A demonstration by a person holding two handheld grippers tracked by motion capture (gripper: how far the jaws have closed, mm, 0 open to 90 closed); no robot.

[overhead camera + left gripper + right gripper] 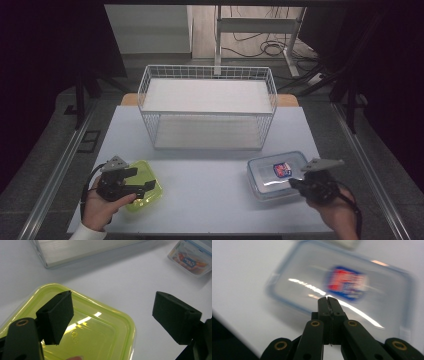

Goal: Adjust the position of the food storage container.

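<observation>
A yellow-green lidded container point(143, 187) lies at the table's front left. My left gripper point(137, 181) hovers over it with its jaws wide apart; in the left gripper view one pad point(57, 316) hangs above the green lid point(95, 332) and the other pad point(175, 320) stands off its edge. A clear box with a blue rim and a red-and-blue label point(276, 173) lies at the front right. My right gripper point(295, 183) is over its near edge, jaws pressed together with nothing between them point(328, 300), above the clear box's lid point(342, 285).
A white two-tier wire rack point(207, 107) stands at the back middle of the white table point(210, 195). The rack's lower shelf edge point(75, 252) and the clear box point(192, 257) appear in the left gripper view.
</observation>
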